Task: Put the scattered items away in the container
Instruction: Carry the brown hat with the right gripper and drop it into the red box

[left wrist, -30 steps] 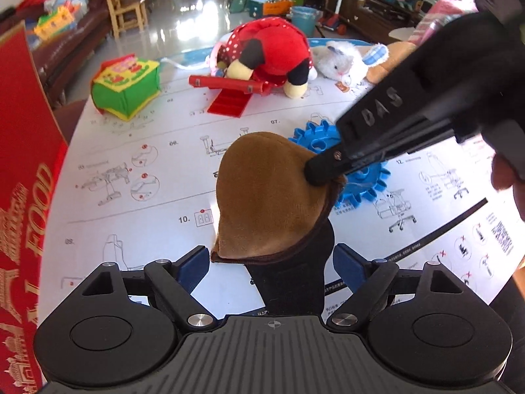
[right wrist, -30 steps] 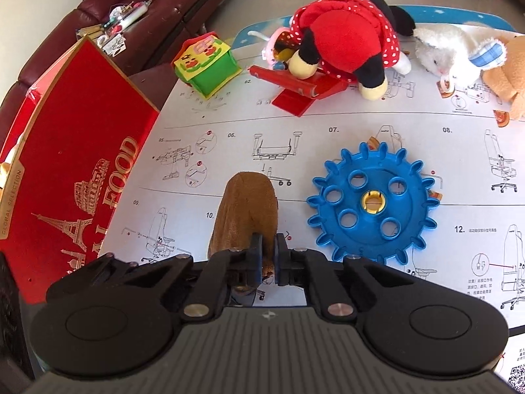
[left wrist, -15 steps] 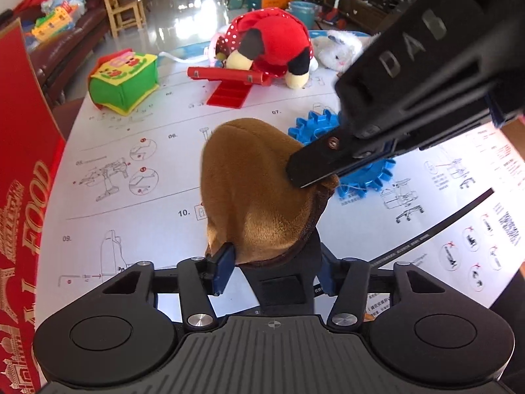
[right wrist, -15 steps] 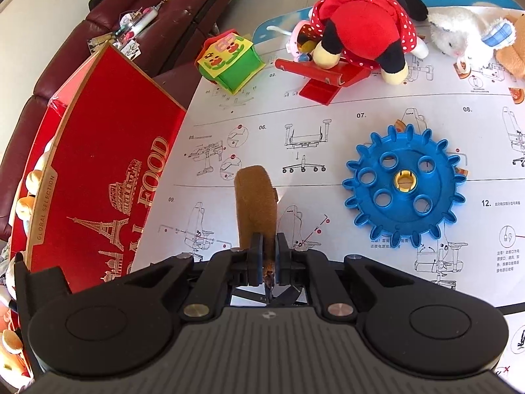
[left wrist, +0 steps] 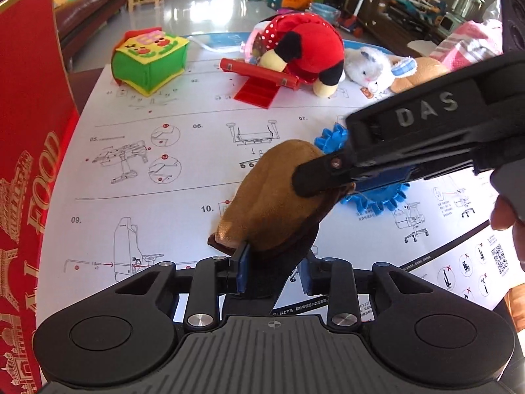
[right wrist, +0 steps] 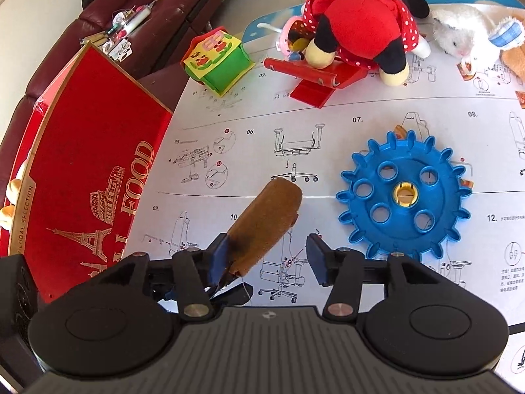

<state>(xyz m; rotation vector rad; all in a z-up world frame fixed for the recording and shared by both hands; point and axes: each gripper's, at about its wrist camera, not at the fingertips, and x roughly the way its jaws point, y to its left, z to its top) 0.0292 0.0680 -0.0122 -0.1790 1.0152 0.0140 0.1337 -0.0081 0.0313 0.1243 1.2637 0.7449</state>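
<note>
A: Left wrist view: left gripper has just closed onto the brown plush slipper-shaped toy, lower centre.

B: Right gripper just opened, releasing it. Handover done; red cardboard box left.

We see the surface covered by a white instruction sheet; on it rest a blue gear, a red plastic piece, a green fabric house, a red plush and a white plush
</note>
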